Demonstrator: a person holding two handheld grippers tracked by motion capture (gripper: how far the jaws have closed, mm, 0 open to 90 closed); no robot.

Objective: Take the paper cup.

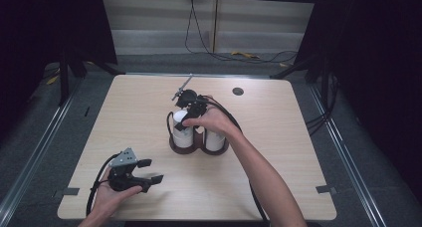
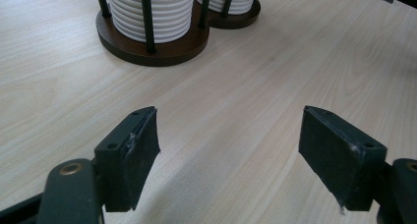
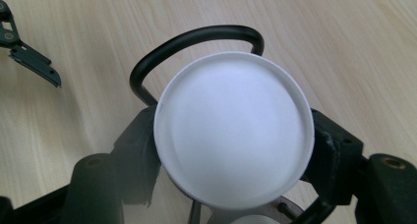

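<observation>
While the right claw (image 1: 185, 118) reaches down over the left-hand stack in a two-well cup holder (image 1: 199, 146), its jaws sit on either side of a white cup (image 3: 233, 130). From the right claw's own view, the cup's round flat end lies directly between the two black pads, which meet its sides left and right; the jaws are narrowed onto it, so the claw holds the cup. Just beyond the cup, a black wire loop (image 3: 196, 42) of the holder arches over its far edge. Below the claw, the ribbed white stack (image 1: 183, 136) stands in the holder's dark wooden base, and a second stack (image 1: 215, 140) stands just beside it, to the claw's right in the high view.

The left claw (image 1: 150, 171) rests low over the pale wood surface (image 1: 278, 137), well apart from the holder and nearer the person's edge. Its jaws stand wide with nothing between them but bare surface. Ahead of that claw, in its own view, the holder's base and the bottoms of both ribbed stacks stand upright between thin black rods (image 2: 147, 17). A dark round grommet (image 1: 238, 91) sits in the surface beyond the right claw.
</observation>
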